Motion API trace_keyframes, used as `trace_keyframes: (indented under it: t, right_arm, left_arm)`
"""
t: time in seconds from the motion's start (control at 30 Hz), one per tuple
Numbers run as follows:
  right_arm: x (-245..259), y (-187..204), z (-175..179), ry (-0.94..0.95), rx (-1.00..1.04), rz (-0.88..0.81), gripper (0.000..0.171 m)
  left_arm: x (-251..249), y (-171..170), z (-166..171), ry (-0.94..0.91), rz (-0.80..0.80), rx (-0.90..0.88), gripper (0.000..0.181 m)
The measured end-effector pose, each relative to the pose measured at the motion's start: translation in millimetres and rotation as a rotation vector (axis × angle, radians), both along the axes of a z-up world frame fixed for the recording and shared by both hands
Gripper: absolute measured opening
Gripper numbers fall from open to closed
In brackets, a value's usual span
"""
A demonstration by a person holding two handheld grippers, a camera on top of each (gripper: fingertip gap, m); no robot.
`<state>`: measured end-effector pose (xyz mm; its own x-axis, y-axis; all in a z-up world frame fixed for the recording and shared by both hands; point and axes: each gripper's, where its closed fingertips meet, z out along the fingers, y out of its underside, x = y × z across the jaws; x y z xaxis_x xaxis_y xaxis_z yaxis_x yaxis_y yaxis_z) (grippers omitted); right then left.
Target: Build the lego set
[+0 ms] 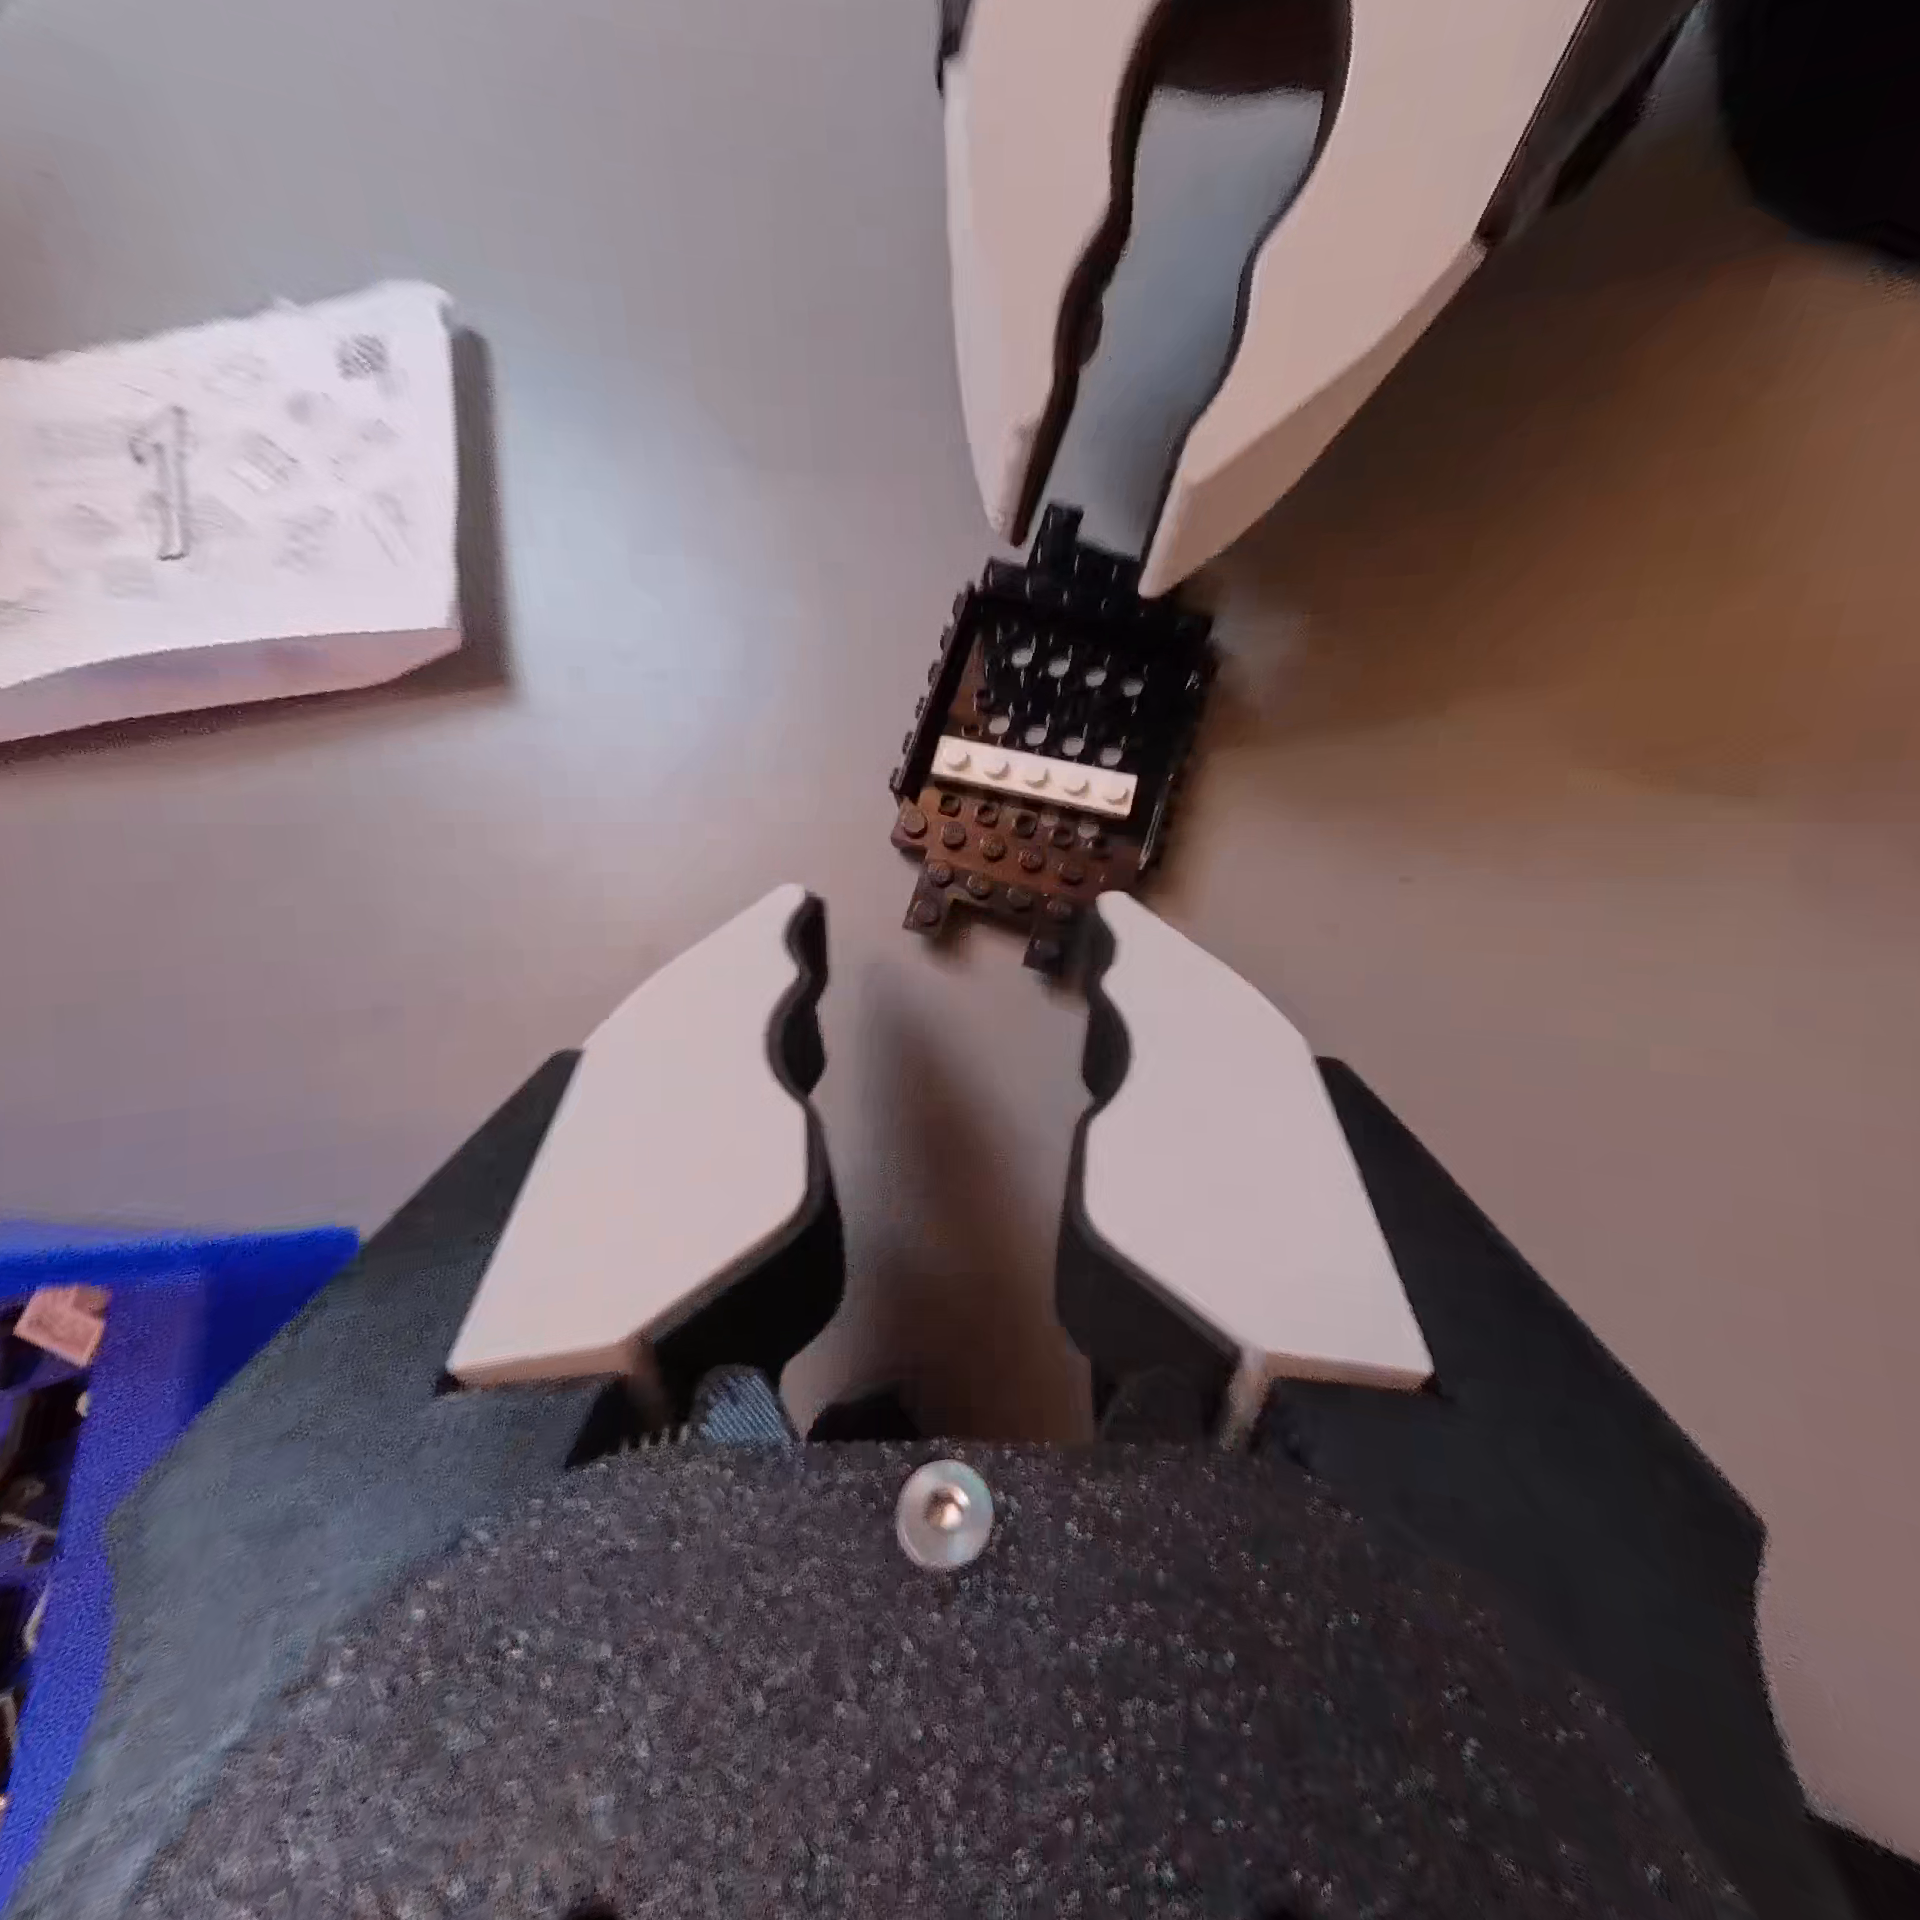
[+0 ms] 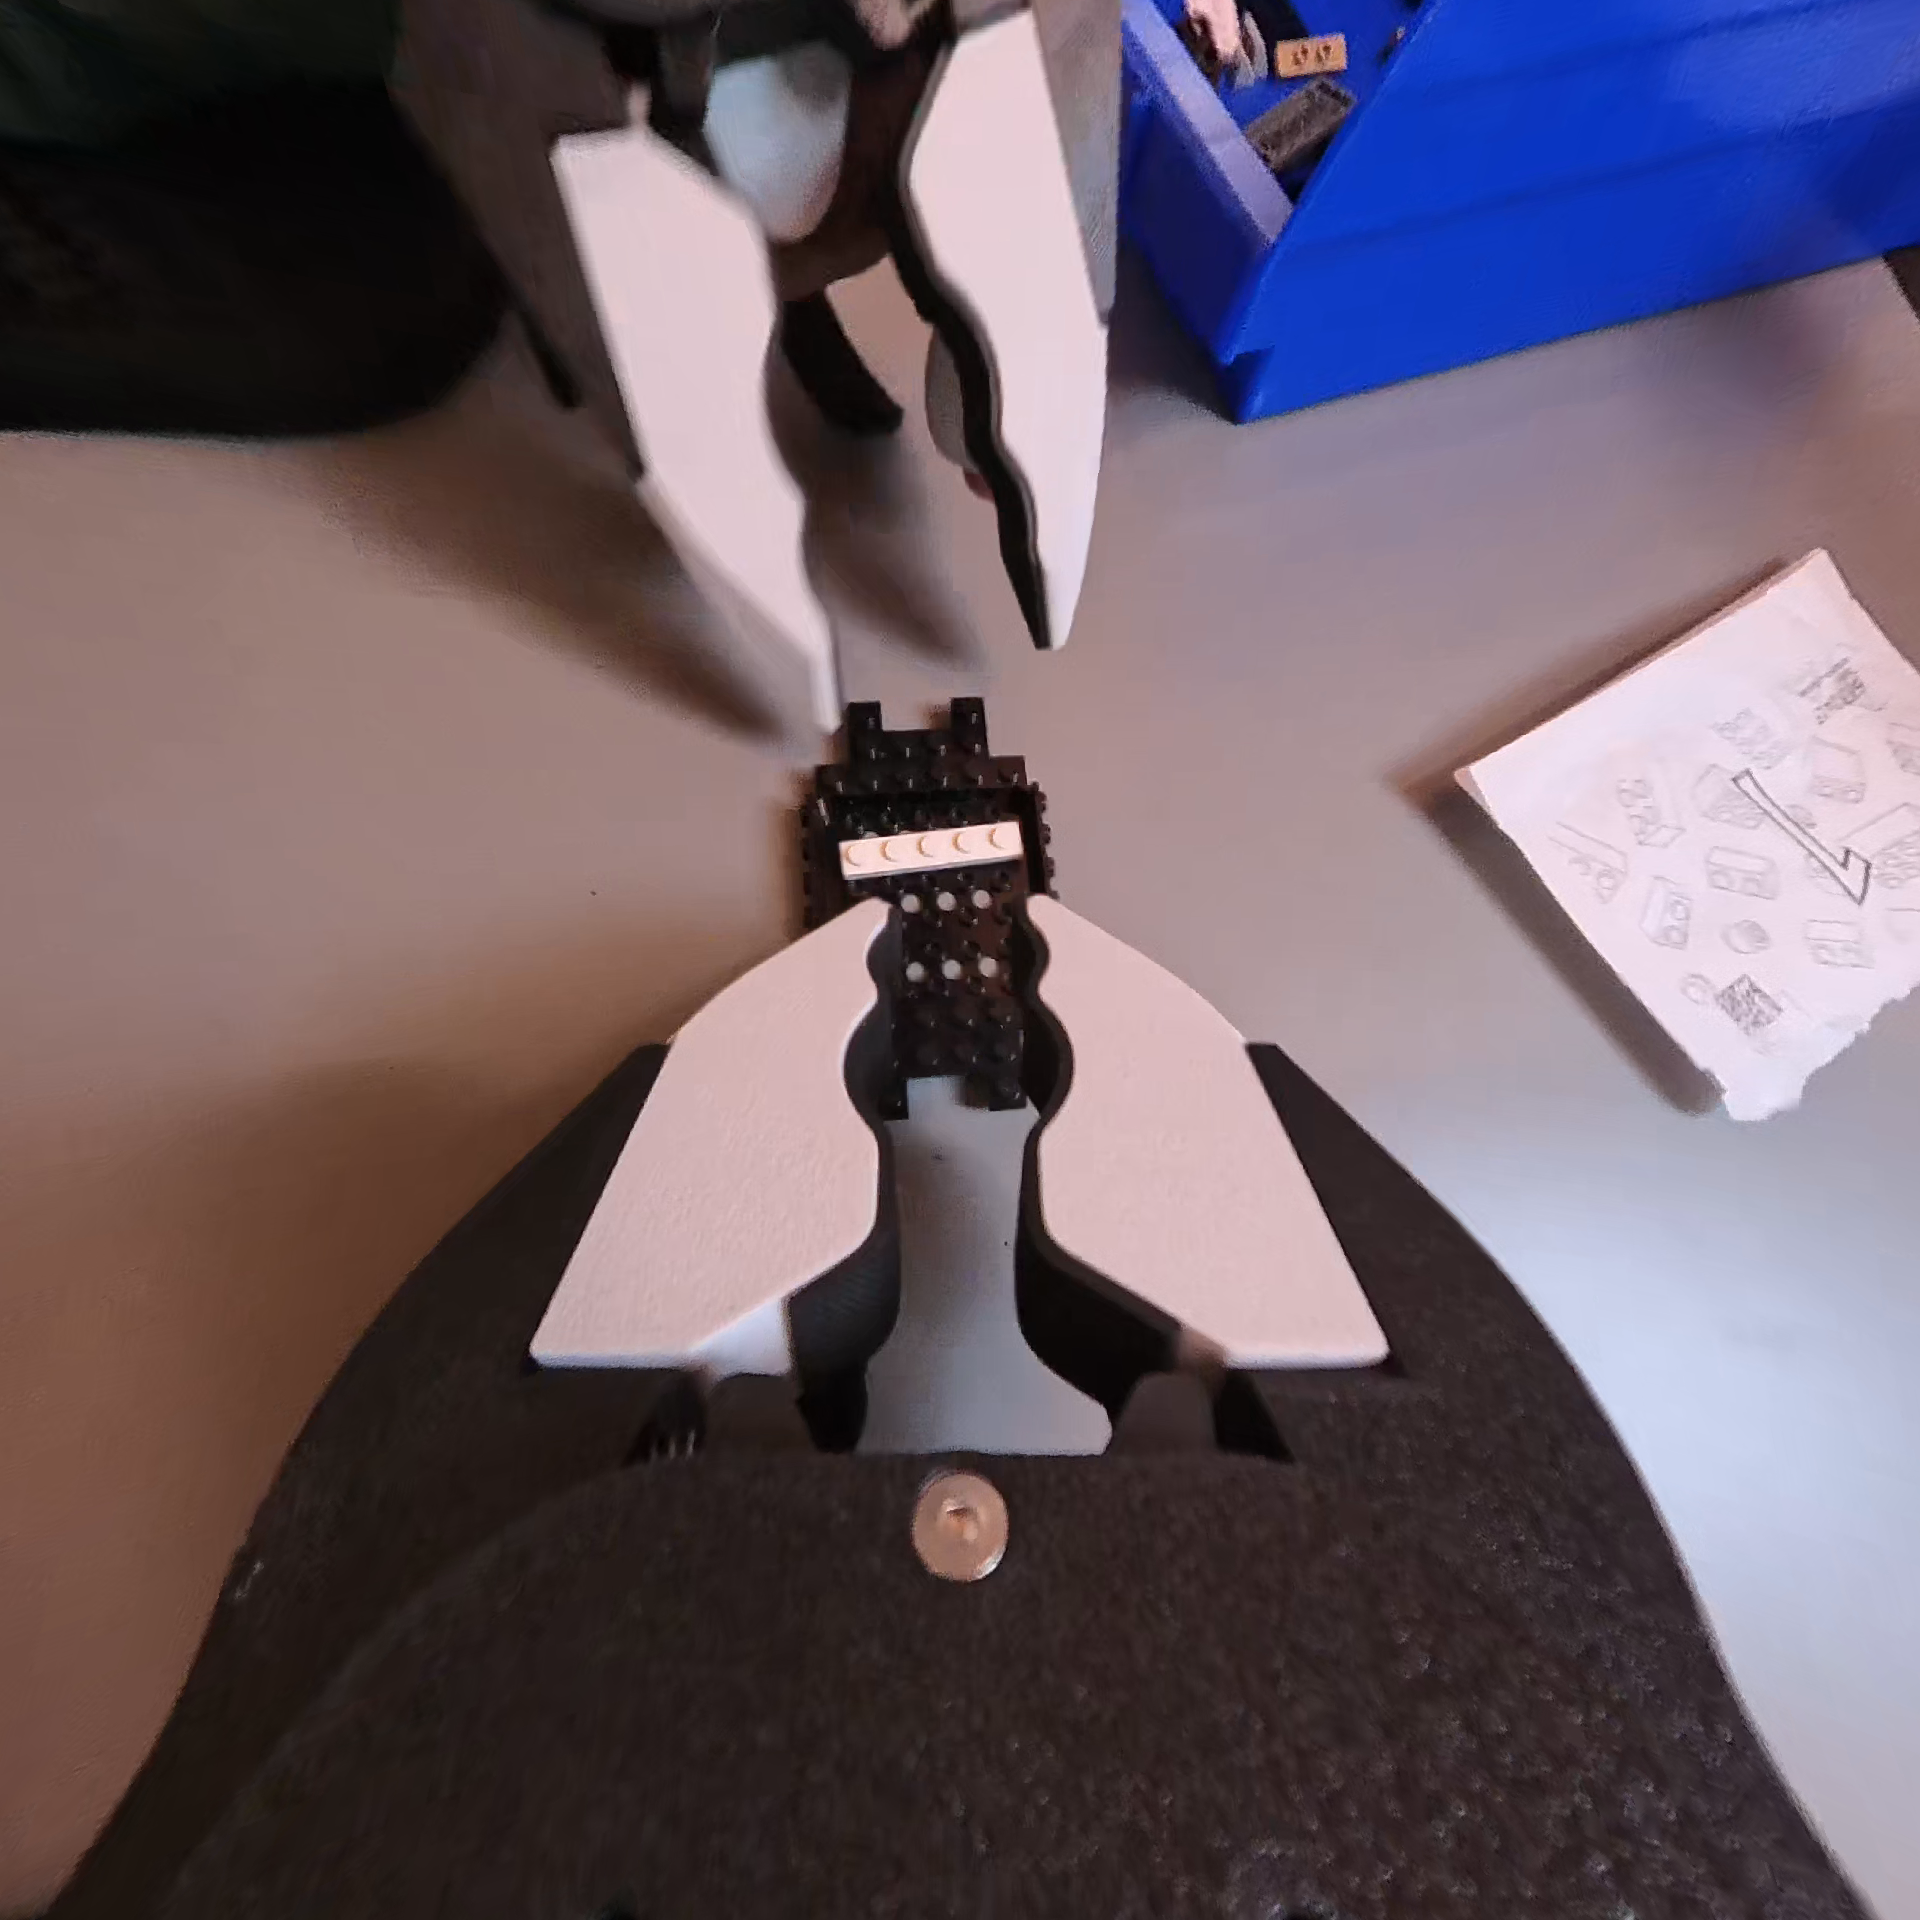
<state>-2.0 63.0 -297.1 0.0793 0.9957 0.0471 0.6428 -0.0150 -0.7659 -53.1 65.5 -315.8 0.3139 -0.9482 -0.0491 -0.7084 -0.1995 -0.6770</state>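
A black Lego base (image 2: 940,977) with a white studded plate (image 2: 928,850) across it lies on the grey table (image 2: 416,831). My right gripper (image 2: 956,914) is shut on the base, one finger on each long side. In the left wrist view the base (image 1: 1049,831) lies just ahead of my left gripper (image 1: 956,914), which is open and empty, its tips just short of the base's near end. The right gripper (image 1: 1081,556) reaches in from the top there. In the right wrist view the left gripper (image 2: 935,675) hangs open just beyond the base's far end.
A blue bin (image 2: 1558,208) with loose pieces stands at the back right of the right wrist view and shows at the lower left of the left wrist view (image 1: 208,1299). A printed instruction sheet (image 2: 1714,831) lies on the table, also in the left wrist view (image 1: 208,499).
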Motion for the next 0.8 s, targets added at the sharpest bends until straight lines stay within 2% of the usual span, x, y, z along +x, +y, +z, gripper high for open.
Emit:
trace_keyframes:
  t: [0.1, 0.2, 0.3, 0.5, 0.8]
  right_arm:
    - [-4, 4, -6, -0.045, -0.086, -0.111, 0.02]
    - [-8, -1, -13, -0.096, -0.218, -0.209, 0.02]
    - [-12, -11, -14, -0.104, -0.281, -0.212, 0.022]
    - [-16, -13, -28, -0.186, -0.231, -0.234, 0.022]
    - [-16, -9, -28, -0.262, -0.024, -0.177, 0.008]
  left_arm:
    - [11, -2, -11, 0.011, -0.045, -0.01, 0.071]
    - [16, -10, -16, 0.031, -0.074, -0.039, 0.067]
    - [21, -21, -16, 0.026, -0.078, -0.082, 0.057]
    - [26, -25, -16, 0.037, -0.021, -0.086, 0.052]
    - [24, -25, -16, 0.025, 0.017, -0.088, 0.051]
